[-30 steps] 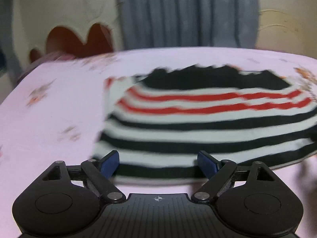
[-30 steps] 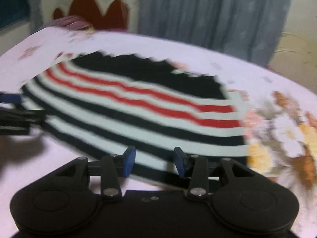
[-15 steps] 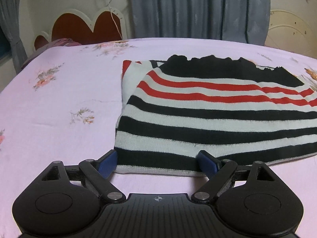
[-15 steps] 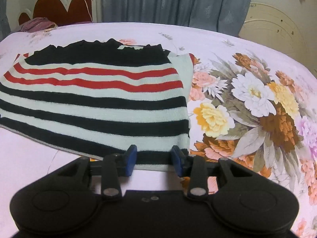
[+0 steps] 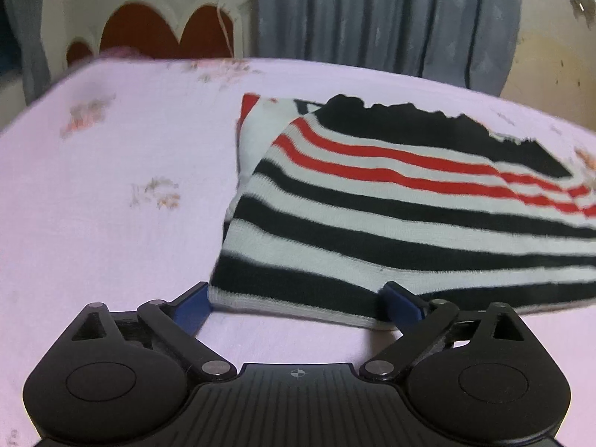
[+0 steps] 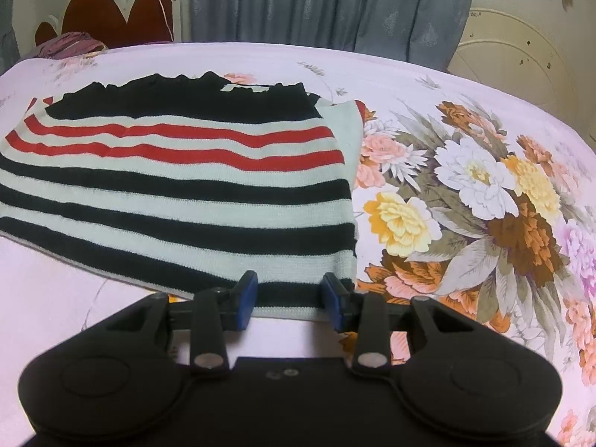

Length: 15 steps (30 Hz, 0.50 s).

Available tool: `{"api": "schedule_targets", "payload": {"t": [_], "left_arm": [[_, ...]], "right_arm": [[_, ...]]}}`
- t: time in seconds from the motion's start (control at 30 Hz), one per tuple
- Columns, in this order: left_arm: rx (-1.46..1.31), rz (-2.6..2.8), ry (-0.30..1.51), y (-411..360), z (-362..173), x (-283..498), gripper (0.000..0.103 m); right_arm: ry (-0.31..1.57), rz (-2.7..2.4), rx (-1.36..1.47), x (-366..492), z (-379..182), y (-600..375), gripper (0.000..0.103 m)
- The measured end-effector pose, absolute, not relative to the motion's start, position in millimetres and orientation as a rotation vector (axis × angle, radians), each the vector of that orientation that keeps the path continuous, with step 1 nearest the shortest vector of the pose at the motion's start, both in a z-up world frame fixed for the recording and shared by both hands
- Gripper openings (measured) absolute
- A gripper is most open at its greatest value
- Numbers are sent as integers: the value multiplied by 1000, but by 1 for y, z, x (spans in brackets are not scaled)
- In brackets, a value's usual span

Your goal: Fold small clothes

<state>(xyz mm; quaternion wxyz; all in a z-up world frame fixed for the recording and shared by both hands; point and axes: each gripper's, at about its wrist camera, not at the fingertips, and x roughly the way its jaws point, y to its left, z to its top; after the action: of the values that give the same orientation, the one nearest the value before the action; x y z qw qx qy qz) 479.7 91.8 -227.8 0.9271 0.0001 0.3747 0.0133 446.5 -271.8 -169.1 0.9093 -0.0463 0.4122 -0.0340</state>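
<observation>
A small knit garment with black, white and red stripes (image 5: pixel 391 201) lies folded flat on the pink bed sheet (image 5: pixel 111 186). My left gripper (image 5: pixel 298 303) is open, its blue fingertips astride the near left corner of the hem. In the right wrist view the same garment (image 6: pixel 178 186) fills the left half. My right gripper (image 6: pixel 289 300) is open, its blue fingertips on either side of the near right corner of the hem. Neither gripper holds the cloth.
The sheet has a large flower print (image 6: pixel 476 201) to the right of the garment. A red heart-shaped headboard (image 6: pixel 111 15), a purple bundle (image 6: pixel 70 43) and grey-blue curtains (image 6: pixel 327 3) stand beyond the far edge of the bed.
The left gripper has shifted left and closer, so the hem's left corner now sits between its fingertips. The right gripper has barely moved and stays at the right corner, fingers slightly wider.
</observation>
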Motion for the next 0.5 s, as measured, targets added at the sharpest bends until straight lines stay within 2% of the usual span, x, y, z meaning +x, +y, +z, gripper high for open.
{"api": "schedule_targets", "payload": {"t": [0.13, 0.3, 0.37, 0.4, 0.43, 0.5], "left_arm": [[3, 47, 760, 94, -218, 473, 96], [-154, 49, 705, 114, -202, 436, 86], [-242, 27, 718, 117, -205, 433, 80], [-315, 17, 738, 120, -211, 436, 77], [-367, 22, 748, 122, -217, 439, 73], [-450, 54, 718, 125, -224, 444, 73]], "right_arm": [[851, -82, -89, 446, -167, -271, 38], [751, -55, -41, 416, -142, -272, 37], [730, -31, 6, 410, -139, -274, 20], [726, -14, 39, 409, -138, -274, 15], [724, 2, 63, 411, -137, -273, 12], [701, 32, 81, 414, -133, -268, 9]]}}
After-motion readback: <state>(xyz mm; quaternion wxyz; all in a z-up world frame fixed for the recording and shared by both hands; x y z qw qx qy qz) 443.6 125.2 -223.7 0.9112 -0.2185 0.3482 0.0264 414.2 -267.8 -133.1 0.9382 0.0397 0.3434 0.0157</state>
